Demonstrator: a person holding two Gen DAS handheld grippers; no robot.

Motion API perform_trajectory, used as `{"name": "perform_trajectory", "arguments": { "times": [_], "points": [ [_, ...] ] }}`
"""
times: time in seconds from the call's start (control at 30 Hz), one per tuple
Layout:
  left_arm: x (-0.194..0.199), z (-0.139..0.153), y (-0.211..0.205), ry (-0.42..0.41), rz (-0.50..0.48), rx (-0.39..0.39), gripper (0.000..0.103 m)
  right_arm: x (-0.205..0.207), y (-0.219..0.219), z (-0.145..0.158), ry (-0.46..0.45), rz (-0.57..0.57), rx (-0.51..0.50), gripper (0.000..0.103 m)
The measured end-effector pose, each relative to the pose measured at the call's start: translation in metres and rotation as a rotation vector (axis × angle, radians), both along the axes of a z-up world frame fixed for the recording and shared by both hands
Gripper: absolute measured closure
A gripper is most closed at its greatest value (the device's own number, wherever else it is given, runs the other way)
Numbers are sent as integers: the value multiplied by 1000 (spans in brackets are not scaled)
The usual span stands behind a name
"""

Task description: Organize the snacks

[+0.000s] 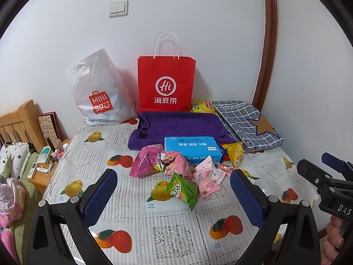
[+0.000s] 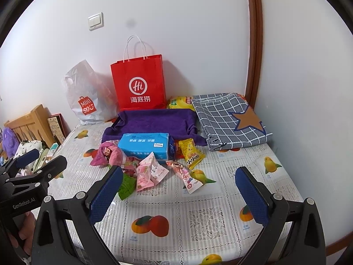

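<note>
With both the left tongs [image 1: 173,195] and right tongs [image 2: 178,191] wide open and empty, take the loose green packet [image 1: 182,191] at frame centre first, gripping its crimped edge.

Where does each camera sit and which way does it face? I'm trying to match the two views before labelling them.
Left wrist: rides the left tongs, facing the wall across the fruit-print tablecloth; open blue-padded fingers show, right tongs at the right edge.
Right wrist: rides the right tongs, same heading from further right; left tongs at the left edge.
Shared: red paper bag, blue tissue pack, snack pile.
</note>
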State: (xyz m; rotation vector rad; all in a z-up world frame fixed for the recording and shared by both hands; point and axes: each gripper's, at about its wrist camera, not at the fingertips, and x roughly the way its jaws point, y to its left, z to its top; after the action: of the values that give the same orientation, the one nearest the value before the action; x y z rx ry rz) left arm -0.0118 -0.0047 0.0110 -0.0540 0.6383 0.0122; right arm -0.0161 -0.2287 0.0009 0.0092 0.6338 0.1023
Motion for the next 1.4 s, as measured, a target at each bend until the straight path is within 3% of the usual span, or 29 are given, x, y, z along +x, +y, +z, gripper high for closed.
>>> {"name": "perform_trajectory", "arguments": {
  "times": [1.4],
  "points": [
    [-1,1,2,-3,1,-3,0,3,12,-9,9,21,-4,2]
  ]
}}
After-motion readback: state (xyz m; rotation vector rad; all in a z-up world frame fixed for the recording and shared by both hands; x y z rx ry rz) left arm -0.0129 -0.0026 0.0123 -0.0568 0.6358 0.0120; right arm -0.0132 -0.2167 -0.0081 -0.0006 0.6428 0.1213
